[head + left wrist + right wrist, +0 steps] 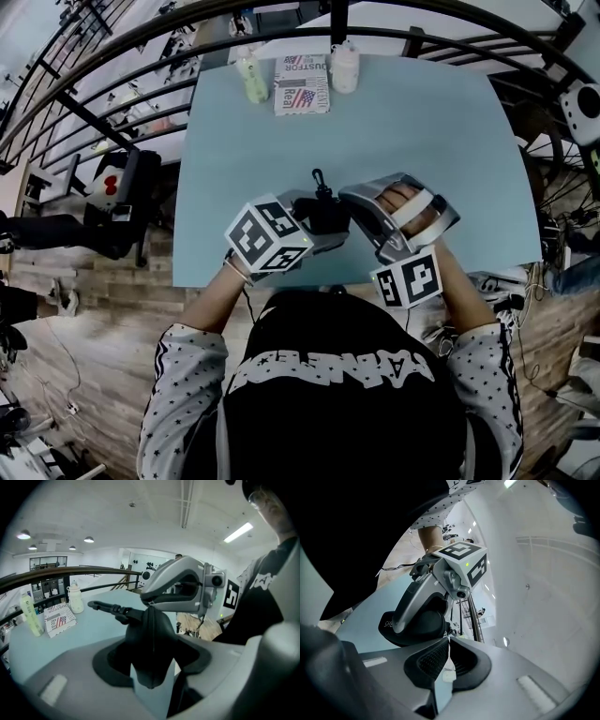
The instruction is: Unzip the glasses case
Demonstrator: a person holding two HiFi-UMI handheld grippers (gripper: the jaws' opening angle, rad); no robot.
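A black zipped glasses case (328, 214) is held above the near part of the light blue table (441, 141). My left gripper (314, 231) is shut on its body; in the left gripper view the case (152, 634) stands upright between the pads (108, 663). A black strap with a clip (110, 607) sticks out from its top. My right gripper (345, 197) comes in from the right, and its shut tips meet the top of the zip seam (151, 604). In the right gripper view the closed tips (449, 639) pinch a small pull against the case (415, 623).
At the table's far edge stand a pale green bottle (253, 80), a printed packet (302, 86) and a white bottle (345, 67). A dark curved railing (141, 42) runs behind the table. The table's near edge (356, 274) lies just under my hands.
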